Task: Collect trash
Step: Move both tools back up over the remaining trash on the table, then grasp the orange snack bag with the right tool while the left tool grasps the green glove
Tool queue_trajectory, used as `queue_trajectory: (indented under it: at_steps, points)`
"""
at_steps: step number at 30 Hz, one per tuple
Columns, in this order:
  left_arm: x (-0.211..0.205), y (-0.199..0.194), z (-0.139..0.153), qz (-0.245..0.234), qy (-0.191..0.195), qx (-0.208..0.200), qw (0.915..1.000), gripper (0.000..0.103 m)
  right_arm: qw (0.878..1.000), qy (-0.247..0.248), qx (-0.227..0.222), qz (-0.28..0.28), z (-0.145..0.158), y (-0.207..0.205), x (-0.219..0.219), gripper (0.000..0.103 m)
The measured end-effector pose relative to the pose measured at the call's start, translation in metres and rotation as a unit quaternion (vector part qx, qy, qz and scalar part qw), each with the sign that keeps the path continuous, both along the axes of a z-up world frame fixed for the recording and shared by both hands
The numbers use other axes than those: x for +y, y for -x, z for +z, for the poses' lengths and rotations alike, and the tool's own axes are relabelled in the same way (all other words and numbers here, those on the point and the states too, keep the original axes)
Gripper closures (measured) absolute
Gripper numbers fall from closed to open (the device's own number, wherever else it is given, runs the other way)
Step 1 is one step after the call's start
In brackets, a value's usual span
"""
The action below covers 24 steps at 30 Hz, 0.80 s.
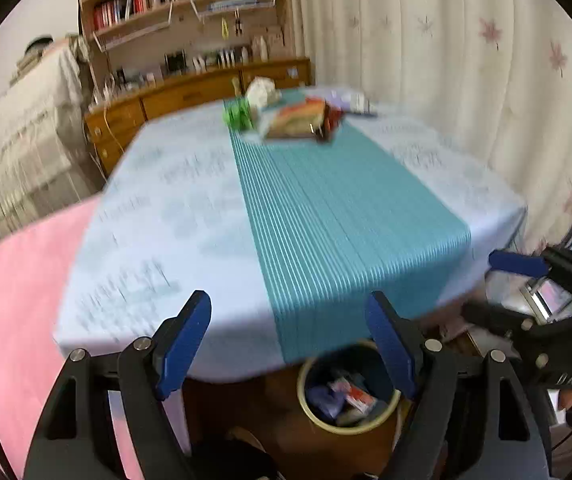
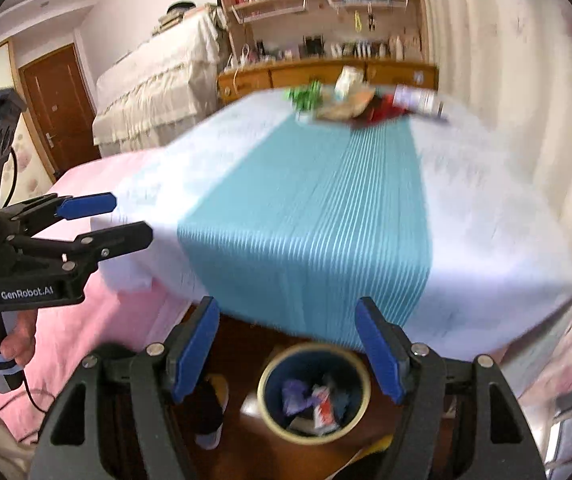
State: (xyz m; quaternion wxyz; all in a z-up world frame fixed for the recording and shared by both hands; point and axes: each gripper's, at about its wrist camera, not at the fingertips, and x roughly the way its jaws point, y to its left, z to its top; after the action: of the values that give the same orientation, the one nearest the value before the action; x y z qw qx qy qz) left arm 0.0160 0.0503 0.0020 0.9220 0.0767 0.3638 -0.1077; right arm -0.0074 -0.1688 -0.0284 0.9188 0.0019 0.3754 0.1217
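A heap of trash lies at the table's far end: a green wrapper (image 1: 238, 116), a white crumpled wad (image 1: 261, 91), a colourful packet (image 1: 298, 120) and a red wrapper (image 1: 331, 119). The same heap (image 2: 350, 106) is blurred in the right wrist view. A round blue bin (image 1: 348, 392) (image 2: 314, 394) with a pale rim stands on the floor under the near table edge and holds several wrappers. My left gripper (image 1: 288, 300) (image 2: 132, 216) and my right gripper (image 2: 287, 304) (image 1: 480, 283) hover side by side above the bin. Both are open and hold nothing.
The table (image 1: 190, 208) wears a light-blue cloth with a teal runner (image 1: 326, 208). A pink bedspread (image 2: 98, 320) lies to the left, a curtain (image 1: 466, 72) to the right. Wooden drawers and bookshelves (image 1: 190, 96) stand behind. A hand (image 2: 18, 344) grips the left tool's handle. A dark slipper (image 2: 210, 408) lies beside the bin.
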Motion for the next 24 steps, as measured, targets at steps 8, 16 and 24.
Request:
queue_trajectory:
  at_steps: [8, 16, 24]
  points:
    - [0.017, -0.055, 0.061, 0.010, 0.014, -0.010, 0.9998, 0.025, 0.997, 0.038, -0.065, -0.023, 0.077, -0.048, -0.008, 0.032]
    - [0.021, -0.135, 0.085, 0.010, -0.022, -0.020, 0.9995, 0.025, 0.998, 0.011, -0.053, -0.042, 0.110, -0.136, -0.029, 0.032]
    - [0.029, -0.250, 0.059, 0.032, -0.004, 0.036, 0.9988, 0.025, 0.989, -0.128, 0.018, -0.076, 0.076, -0.249, -0.079, 0.032]
